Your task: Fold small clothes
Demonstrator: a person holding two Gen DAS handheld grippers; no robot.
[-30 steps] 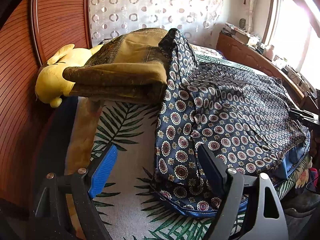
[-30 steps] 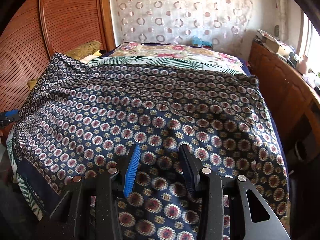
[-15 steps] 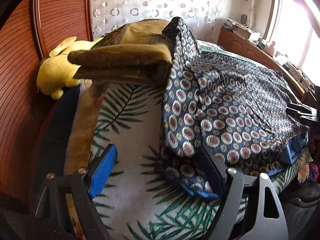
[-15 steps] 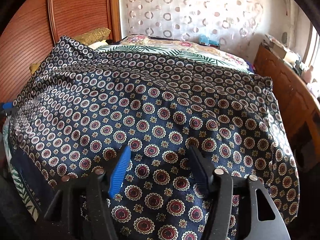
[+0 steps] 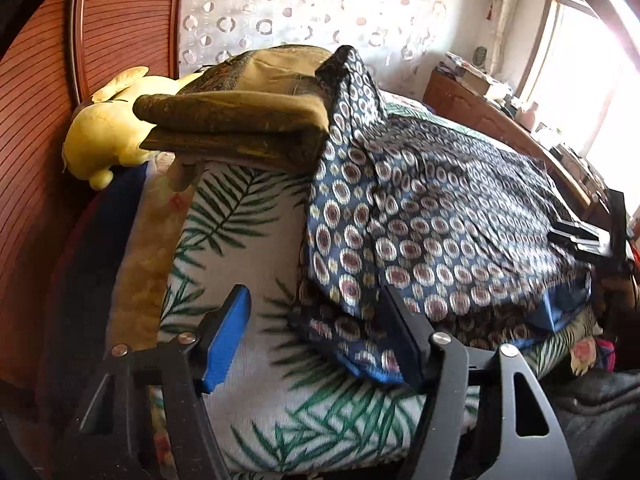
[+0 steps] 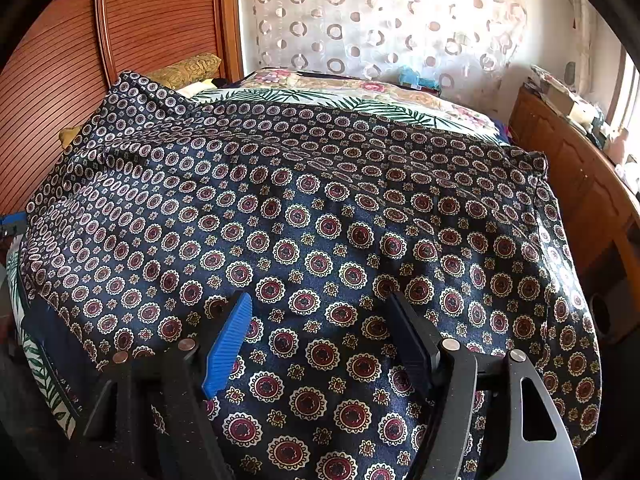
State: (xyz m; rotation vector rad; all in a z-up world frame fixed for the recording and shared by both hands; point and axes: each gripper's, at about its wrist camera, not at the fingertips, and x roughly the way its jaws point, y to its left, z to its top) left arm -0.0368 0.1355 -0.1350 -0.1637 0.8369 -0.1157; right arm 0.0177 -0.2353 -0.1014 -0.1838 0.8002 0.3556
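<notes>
Navy fabric with red-and-cream medallions: one patterned garment [image 6: 320,216], spread wide over my bed [image 5: 240,240], which wears a white cover printed with green palm fronds. Far-left corner of the garment rides up against a folded olive-brown cushion [image 5: 240,120]; near-left corner lies on the fronds, blue lining showing along its edge.

My left gripper [image 5: 316,336]: jaws spread, nothing between them. Blue pad on the left finger hangs over bare cover; the dark right finger sits at the garment's near-left corner, and I cannot tell whether it touches.

My right gripper [image 6: 320,336]: jaws spread wide, low over the near middle of the garment, cloth visible between the fingers, not pinched.

Yellow plush toy [image 5: 108,136]: far left, beside the cushion, against the ribbed reddish wood headboard [image 6: 160,20].

Sheer curtain with ring pattern [image 6: 380,20]: far wall.

Wooden sideboard [image 6: 580,168]: right of the bed, cluttered on top.
</notes>
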